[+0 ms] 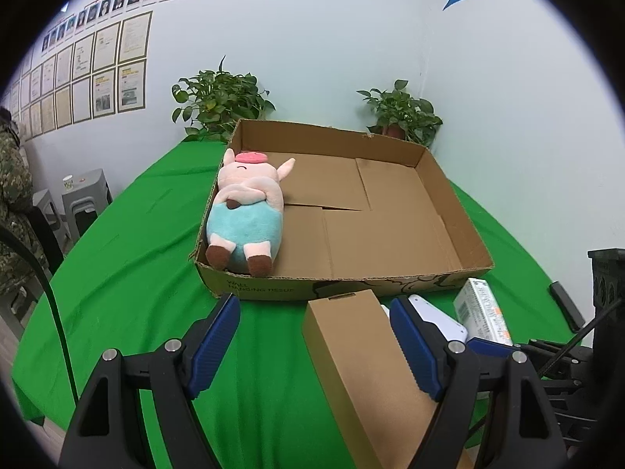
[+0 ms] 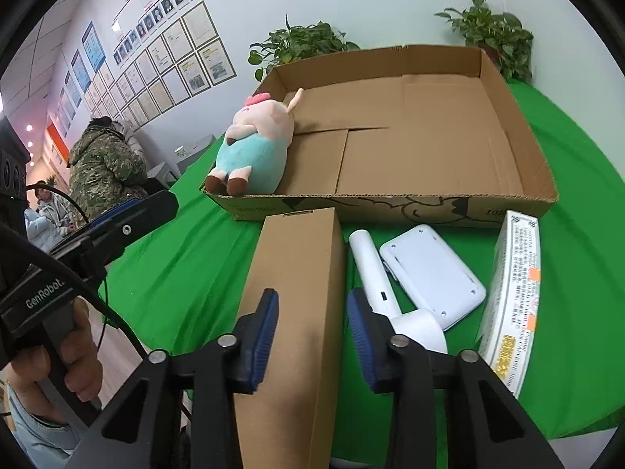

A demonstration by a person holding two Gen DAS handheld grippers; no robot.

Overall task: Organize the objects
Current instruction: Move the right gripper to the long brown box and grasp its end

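Observation:
A shallow open cardboard tray (image 1: 449, 191) (image 2: 519, 156) stands on the green table. A pink-and-teal plush pig (image 1: 246, 211) (image 2: 254, 144) lies in its left side. A long brown carton (image 1: 363, 355) (image 2: 297, 293) lies in front of the tray. My left gripper (image 1: 314, 340) is open and empty, above the table at the carton's left. My right gripper (image 2: 312, 332) is open, its fingers over the carton's near part, not closed on it. A white handheld device (image 2: 375, 273), a white flat device (image 2: 433, 273) and a white printed box (image 2: 515, 293) (image 1: 484, 308) lie to the right.
Two potted plants (image 1: 222, 101) (image 1: 402, 113) stand behind the tray against the wall. Grey stools (image 1: 84, 199) and a person in camouflage (image 2: 105, 164) are left of the table. The table's edge curves close on the left and front.

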